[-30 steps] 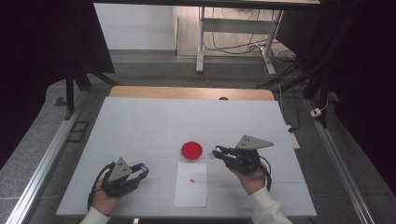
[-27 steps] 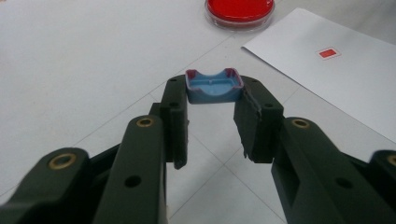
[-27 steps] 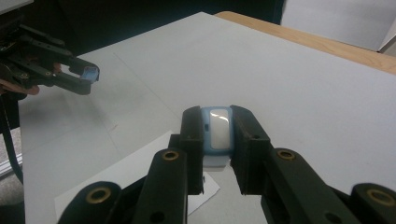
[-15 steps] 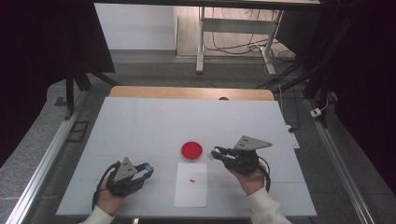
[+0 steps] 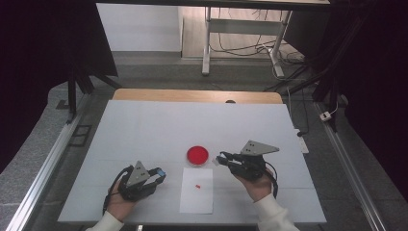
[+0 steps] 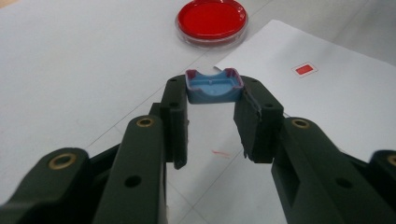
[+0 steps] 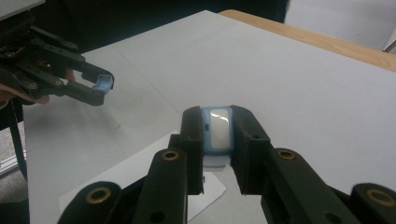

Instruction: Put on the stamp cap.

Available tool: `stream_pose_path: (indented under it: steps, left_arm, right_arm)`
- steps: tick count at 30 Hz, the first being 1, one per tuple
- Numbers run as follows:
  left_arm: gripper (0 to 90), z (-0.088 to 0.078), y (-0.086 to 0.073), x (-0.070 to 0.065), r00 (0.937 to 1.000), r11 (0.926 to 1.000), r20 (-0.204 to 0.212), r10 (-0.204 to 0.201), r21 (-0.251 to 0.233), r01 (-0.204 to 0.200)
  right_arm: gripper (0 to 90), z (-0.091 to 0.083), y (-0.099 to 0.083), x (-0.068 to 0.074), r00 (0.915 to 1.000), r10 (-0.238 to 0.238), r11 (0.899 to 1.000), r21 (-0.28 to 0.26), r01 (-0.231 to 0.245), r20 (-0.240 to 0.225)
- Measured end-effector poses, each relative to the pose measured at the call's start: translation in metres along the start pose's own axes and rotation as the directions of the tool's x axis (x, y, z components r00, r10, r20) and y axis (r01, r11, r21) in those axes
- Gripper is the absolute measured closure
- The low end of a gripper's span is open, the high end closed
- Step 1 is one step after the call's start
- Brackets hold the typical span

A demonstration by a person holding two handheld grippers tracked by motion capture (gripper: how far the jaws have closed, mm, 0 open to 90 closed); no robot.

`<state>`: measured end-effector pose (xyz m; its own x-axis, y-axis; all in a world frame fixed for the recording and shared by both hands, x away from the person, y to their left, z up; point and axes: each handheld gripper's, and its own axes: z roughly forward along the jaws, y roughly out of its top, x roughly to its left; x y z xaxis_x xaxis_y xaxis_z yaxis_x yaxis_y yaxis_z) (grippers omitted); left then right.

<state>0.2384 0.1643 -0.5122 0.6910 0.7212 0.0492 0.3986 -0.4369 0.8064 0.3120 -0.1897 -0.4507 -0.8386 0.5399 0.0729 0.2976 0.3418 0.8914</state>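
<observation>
Blue plastic cap point(image 6: 214, 87) pinched in our left gripper point(image 6: 212, 100) and white blue-rimmed piece point(image 7: 218, 130) clamped in our right gripper point(image 7: 218, 140) both hang above the table point(image 5: 144, 130), well apart, not yet joined.

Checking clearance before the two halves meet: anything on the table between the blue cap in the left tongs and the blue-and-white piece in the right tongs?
Nothing upright blocks it. Between the left tongs holding the blue cap and the right tongs gripping the blue-and-white piece lie only the flat paper sheet and the low red dish.
</observation>
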Motion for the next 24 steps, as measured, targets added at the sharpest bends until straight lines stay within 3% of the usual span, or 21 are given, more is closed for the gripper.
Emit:
stream_pose_path:
  steps: [24]
  left_arm:
    - [65.4, 0.023, 0.024, -0.015, 0.9983, 0.9996, 0.054, 0.023, -0.017, -0.022]
  right_arm:
    - [74.8, 0.0, -0.001, 0.0, 1.0, 0.002, 1.0, -0.001, -0.002, 0.007]
